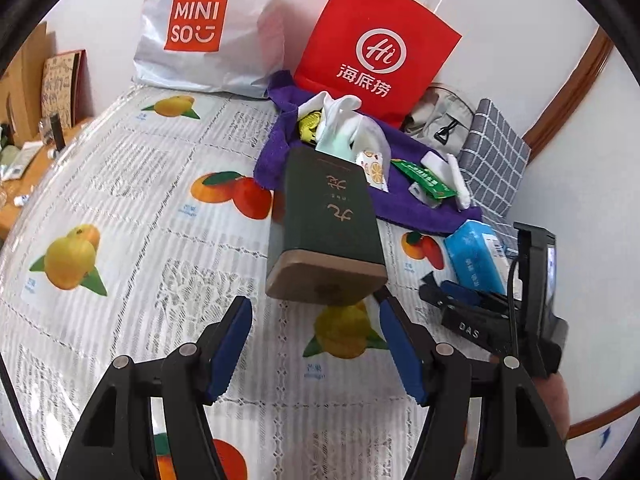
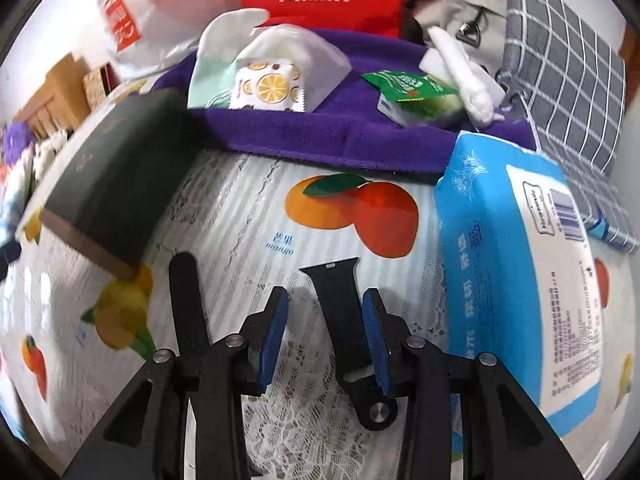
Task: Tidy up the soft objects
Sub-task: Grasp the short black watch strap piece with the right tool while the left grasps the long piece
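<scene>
Fruit-printed lace cloth covers the bench (image 1: 132,208), with a white wall behind. From the left wrist view, the left hand-held gripper (image 1: 316,344) stands with its blue pads apart and nothing between them. Just ahead of it, centre frame, lies a dark green box (image 1: 326,220) with gold Chinese characters, its long axis running away from the gripper toward the purple towel (image 1: 404,200) at upper centre. On the towel sit a tissue pack (image 1: 344,128), a lemon-print sachet (image 1: 374,168) and a green sachet (image 1: 424,178). Behind stand a white bag (image 1: 208,28) reading "MINISO" and a red bag (image 1: 372,48) marked "Hi" above 海底捞. A blue wipes pack (image 1: 474,254) lies at right, beside the right hand-held gripper (image 1: 452,294), whose body carries the letters "DAS".

From the right wrist view, the right hand-held gripper (image 2: 324,336) is open around a black strap (image 2: 346,320), which lies lengthwise between the pads, close against the right one, not clamped. This gripper is plainly the nearer to it. The cloth reads "mango" under 芒果 just ahead. The wipes pack (image 2: 516,276), barcoded, fills the right of frame; a grey check cloth (image 2: 564,76) lies at upper right.
</scene>
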Demonstrator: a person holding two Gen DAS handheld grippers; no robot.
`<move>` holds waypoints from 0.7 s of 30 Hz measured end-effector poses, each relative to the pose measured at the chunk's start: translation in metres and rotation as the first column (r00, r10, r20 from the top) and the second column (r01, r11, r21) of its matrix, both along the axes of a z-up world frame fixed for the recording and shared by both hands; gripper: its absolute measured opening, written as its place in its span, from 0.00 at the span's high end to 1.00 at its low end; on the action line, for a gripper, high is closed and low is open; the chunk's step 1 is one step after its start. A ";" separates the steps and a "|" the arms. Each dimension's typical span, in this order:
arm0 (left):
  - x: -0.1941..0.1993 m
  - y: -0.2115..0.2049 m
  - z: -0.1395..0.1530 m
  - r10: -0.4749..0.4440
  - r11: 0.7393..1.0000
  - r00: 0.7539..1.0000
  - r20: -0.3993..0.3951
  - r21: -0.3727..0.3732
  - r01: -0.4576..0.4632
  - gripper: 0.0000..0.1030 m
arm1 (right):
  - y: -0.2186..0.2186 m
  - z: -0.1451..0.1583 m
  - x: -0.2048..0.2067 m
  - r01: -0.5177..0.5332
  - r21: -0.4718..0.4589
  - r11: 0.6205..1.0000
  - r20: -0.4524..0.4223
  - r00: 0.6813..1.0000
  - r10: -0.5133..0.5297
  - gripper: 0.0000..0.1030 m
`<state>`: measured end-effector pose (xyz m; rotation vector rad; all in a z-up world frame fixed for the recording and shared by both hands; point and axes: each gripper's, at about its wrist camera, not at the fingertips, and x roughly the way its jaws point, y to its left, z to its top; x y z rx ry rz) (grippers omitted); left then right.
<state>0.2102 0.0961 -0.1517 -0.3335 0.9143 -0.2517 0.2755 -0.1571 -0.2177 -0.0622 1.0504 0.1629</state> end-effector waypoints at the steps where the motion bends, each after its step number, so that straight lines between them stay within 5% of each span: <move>1: -0.001 0.001 0.000 -0.001 1.000 1.000 -0.001 -0.005 0.001 0.38 | -0.001 0.000 0.000 0.004 0.007 1.000 -0.002 1.000 -0.004 0.61; 6: -0.006 0.006 0.002 0.010 1.000 1.000 0.001 -0.010 -0.010 0.38 | 0.002 0.002 -0.012 0.030 0.003 1.000 -0.022 0.999 -0.030 0.77; 11: -0.016 0.012 0.003 0.025 1.000 1.000 0.002 -0.012 -0.025 0.38 | 0.001 0.003 -0.037 -0.011 0.063 0.998 -0.072 0.997 0.016 0.77; 18: -0.027 0.011 -0.001 0.044 0.999 0.999 -0.026 -0.004 -0.044 0.38 | 0.006 -0.002 -0.059 -0.068 0.001 0.998 0.039 0.997 0.068 0.69; 21: -0.033 0.003 -0.001 0.037 0.999 0.999 -0.034 0.012 -0.037 0.38 | 0.007 -0.003 -0.056 -0.089 0.001 0.996 0.087 0.992 0.089 0.77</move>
